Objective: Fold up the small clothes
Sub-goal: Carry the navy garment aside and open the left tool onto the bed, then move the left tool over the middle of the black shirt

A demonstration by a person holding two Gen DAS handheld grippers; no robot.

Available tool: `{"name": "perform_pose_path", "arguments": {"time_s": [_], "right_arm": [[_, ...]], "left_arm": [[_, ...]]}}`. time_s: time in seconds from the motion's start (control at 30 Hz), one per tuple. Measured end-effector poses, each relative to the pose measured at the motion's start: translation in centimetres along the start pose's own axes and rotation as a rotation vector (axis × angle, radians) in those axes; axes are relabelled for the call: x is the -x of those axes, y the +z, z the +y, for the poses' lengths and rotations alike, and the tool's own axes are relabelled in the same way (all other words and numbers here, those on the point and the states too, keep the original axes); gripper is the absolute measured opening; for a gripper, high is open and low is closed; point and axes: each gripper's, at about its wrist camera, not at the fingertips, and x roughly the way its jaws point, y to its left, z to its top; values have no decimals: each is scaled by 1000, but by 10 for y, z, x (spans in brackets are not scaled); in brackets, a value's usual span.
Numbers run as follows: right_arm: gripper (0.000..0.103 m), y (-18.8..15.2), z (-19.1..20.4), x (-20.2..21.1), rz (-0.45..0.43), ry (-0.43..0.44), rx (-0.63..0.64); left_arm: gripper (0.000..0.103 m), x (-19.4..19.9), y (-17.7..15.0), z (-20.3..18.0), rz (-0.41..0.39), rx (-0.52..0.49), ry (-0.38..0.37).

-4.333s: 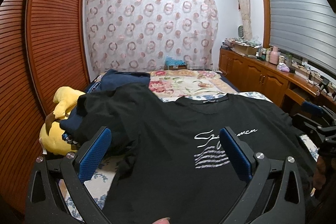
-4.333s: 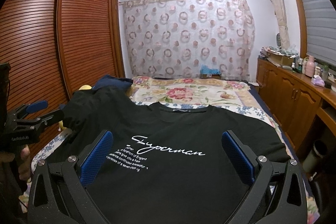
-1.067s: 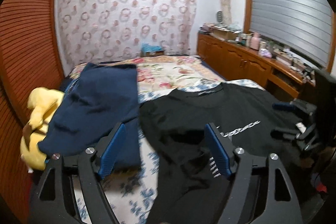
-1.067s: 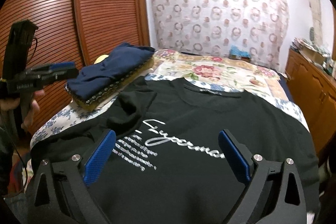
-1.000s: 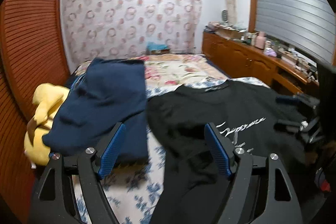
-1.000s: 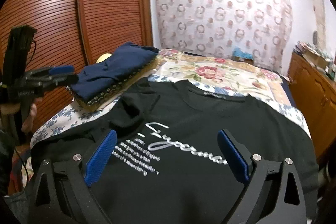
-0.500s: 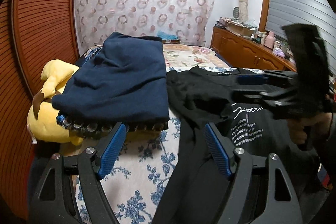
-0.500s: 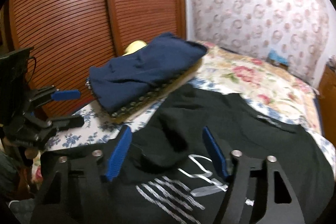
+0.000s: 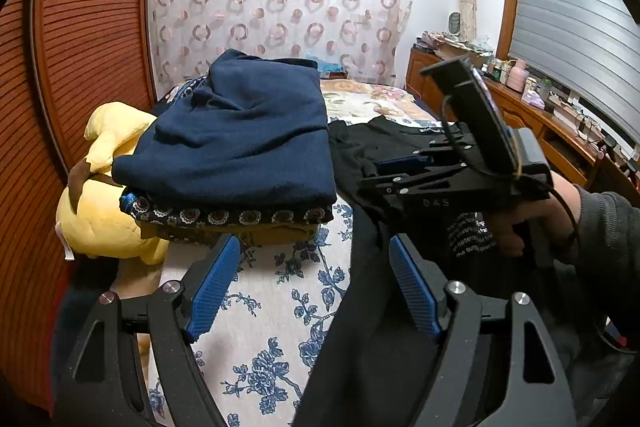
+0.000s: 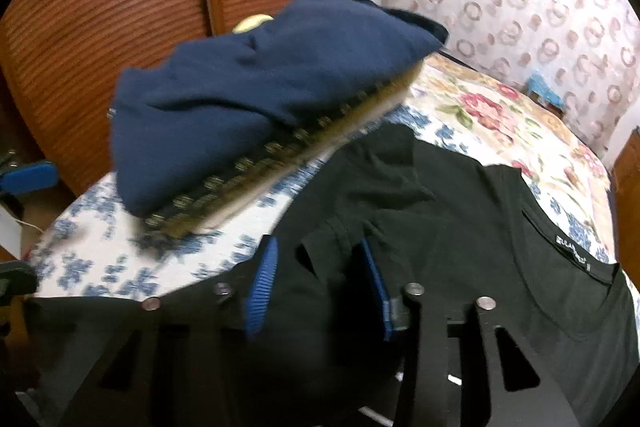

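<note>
I saw the black T-shirt (image 10: 460,227) lying on the bed (image 9: 256,307), its sleeve rumpled between my right gripper (image 10: 318,287)'s closing jaws; my left gripper (image 9: 312,287) stood apart.

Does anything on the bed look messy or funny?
Yes. The black T-shirt isn't flat: its sleeve is bunched and flipped over beside the stack of folded clothes. The right gripper has just been closing around that sleeve.

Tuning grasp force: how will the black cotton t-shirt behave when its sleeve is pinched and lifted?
The black cotton t-shirt is probably floppy: its sleeve already lies crumpled and creased. It is likely light, so a thin fold should suffice. Its flat spread on the blue-flowered bedsheet suggests the rest may drag behind.
</note>
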Motion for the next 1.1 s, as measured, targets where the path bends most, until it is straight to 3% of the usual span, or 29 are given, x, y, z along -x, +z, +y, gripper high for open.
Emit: {"name": "perform_pose_path", "arguments": {"time_s": [0.2,0.47,0.73,0.83,1.0,1.1], "right_arm": [[7,-5,-16,7,-42,9,-35],[5,-15,-47,49,-137,-3,-108],[5,-53,-88,79,-128,-139,-176],[20,-69,-90,81,-81,-211,-137],[50,-86,-98,87,-64,-217,-168],[54,-98,-100,94,-48,-241,-186]], "left_arm": [[78,-2,-1,-6,9,-9,-8],[78,-5,1,-21,16,-30,-31],[78,-7,2,-33,23,-48,-53],[78,-11,2,-37,30,-50,-65],[78,-20,8,-51,39,-67,-91],[78,-28,11,-59,50,-84,-111]]}}
